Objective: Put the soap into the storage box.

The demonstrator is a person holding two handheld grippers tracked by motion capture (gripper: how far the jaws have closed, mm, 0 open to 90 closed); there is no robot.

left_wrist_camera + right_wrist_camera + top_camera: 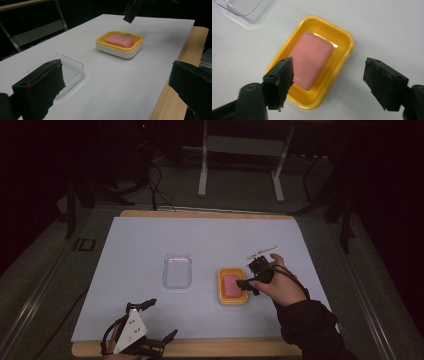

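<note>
Pink soap bar: lying in yellow dish on white sheet, right of centre. Clear lid: flat on sheet, just left of dish, apart. Right gripper: jaws spread, over dish, apparently not touching. Left gripper: jaws spread, at near table edge, empty.
</note>
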